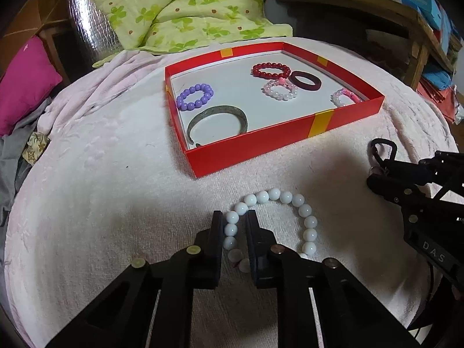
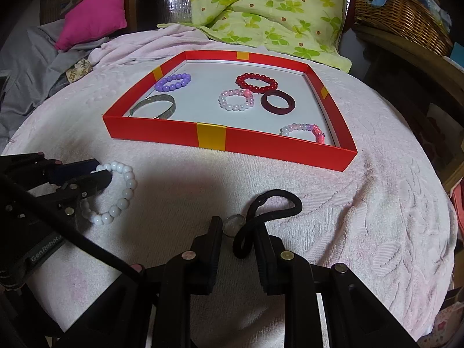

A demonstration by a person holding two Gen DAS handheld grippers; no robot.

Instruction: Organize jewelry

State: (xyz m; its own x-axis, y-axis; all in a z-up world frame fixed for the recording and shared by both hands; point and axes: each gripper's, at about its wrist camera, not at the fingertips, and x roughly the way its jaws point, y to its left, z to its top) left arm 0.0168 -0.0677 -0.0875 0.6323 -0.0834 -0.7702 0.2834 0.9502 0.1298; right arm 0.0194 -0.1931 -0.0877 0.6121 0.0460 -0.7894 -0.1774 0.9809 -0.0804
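A white bead bracelet point(image 1: 290, 200) lies on the pink towel in front of the red tray point(image 1: 261, 145). My left gripper point(image 1: 234, 217) straddles the bracelet's left side, its fingers closed against the beads; it also shows in the right wrist view point(image 2: 95, 174) on the bracelet point(image 2: 127, 185). My right gripper point(image 2: 237, 226) is open around a black cord loop point(image 2: 275, 203) with a clear bead point(image 2: 233, 224). The tray point(image 2: 261, 145) holds purple, red, pink-white and pink bead bracelets, a dark ring bangle and a metal cuff.
A pink towel point(image 2: 348, 217) covers the round table. A green floral quilt point(image 2: 275, 8) lies behind the tray, a magenta cushion point(image 2: 92, 11) at the left, a wicker basket point(image 2: 400, 8) at the right.
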